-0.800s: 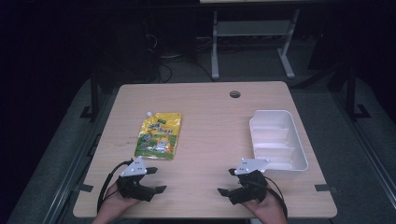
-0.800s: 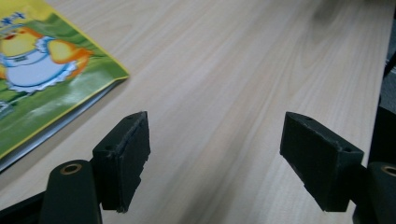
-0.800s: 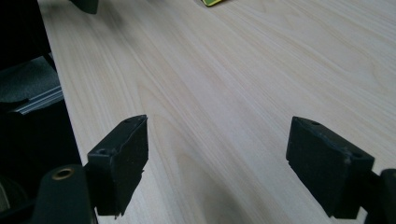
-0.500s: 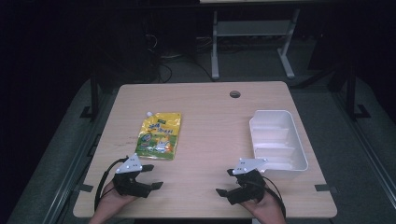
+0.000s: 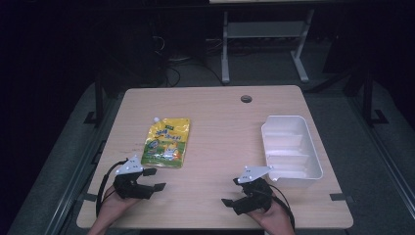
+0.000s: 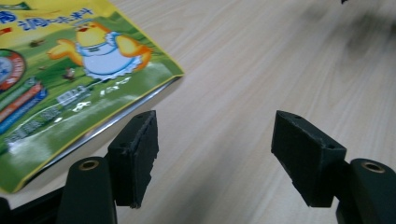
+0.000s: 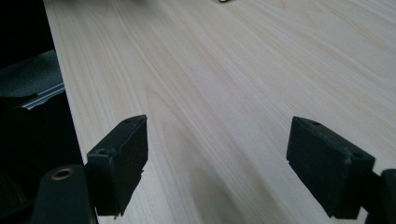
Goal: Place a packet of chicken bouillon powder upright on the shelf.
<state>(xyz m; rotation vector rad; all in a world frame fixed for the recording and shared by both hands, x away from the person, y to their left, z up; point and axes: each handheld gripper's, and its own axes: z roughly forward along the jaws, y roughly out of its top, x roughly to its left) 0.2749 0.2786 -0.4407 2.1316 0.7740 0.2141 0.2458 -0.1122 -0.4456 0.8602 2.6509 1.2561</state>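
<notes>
Approach is only just getting going, both claws, left claw [image 5: 152, 179] and right claw [image 5: 231, 192], sitting released near the tabletop's [image 5: 220, 132] front edge, the pouch [image 5: 167, 142] lying flat toward the left edge, needing the left claw advancing onto its near end.

We are looking at a light wooden table [image 5: 220, 112] sitting mid-frame on a grey floor [image 5: 372, 161], while a pale metal shelf frame [image 5: 264, 34] is standing in the dark upper centre and cables [image 5: 171, 73] are trailing upper left.
</notes>
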